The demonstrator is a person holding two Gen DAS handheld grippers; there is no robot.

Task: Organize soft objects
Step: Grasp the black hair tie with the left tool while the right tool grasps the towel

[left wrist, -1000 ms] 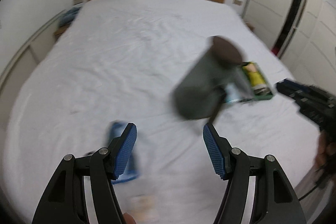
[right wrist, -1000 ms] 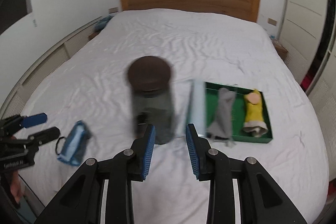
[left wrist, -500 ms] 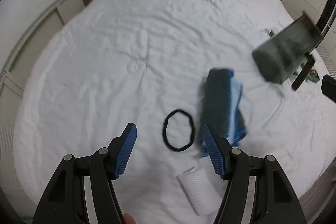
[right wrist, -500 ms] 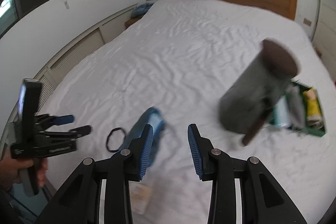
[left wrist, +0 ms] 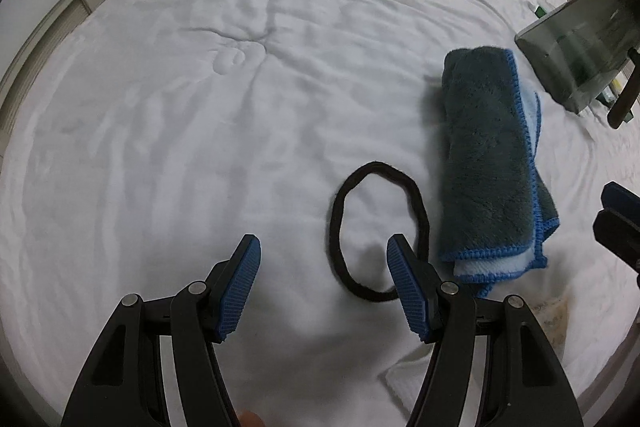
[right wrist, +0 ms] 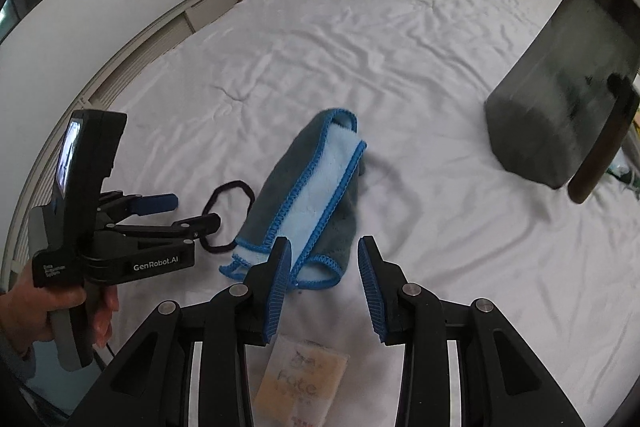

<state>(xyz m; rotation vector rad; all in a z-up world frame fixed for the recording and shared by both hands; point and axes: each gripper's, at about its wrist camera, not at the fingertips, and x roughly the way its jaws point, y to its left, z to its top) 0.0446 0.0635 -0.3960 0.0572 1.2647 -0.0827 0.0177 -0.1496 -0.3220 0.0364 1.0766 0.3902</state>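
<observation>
A folded grey towel with blue edging [left wrist: 488, 163] [right wrist: 312, 195] lies on the white bed. A black hair band [left wrist: 380, 165] [right wrist: 234, 183] lies in a loop just left of it. My left gripper [left wrist: 323, 251] [right wrist: 196, 211] hangs open over the sheet, pointing steeply down. Its right finger covers the near end of the band, and nothing is between its jaws. My right gripper [right wrist: 324, 251] stands open, narrower, just short of the towel's near end. Its fingertips [left wrist: 618, 211] show at the right edge of the left wrist view.
A dark translucent container [left wrist: 580, 39] [right wrist: 560, 99] with a brown lid stands beyond the towel to the right. A small tissue packet [right wrist: 300, 383] [left wrist: 554, 319] and a white roll [left wrist: 404, 383] lie near the bed's front edge. A hand [right wrist: 40, 307] holds the left gripper.
Both grippers have come down and swung left, from the container and the green tray toward the towel and the hair band. The right jaws stand slightly wider.
</observation>
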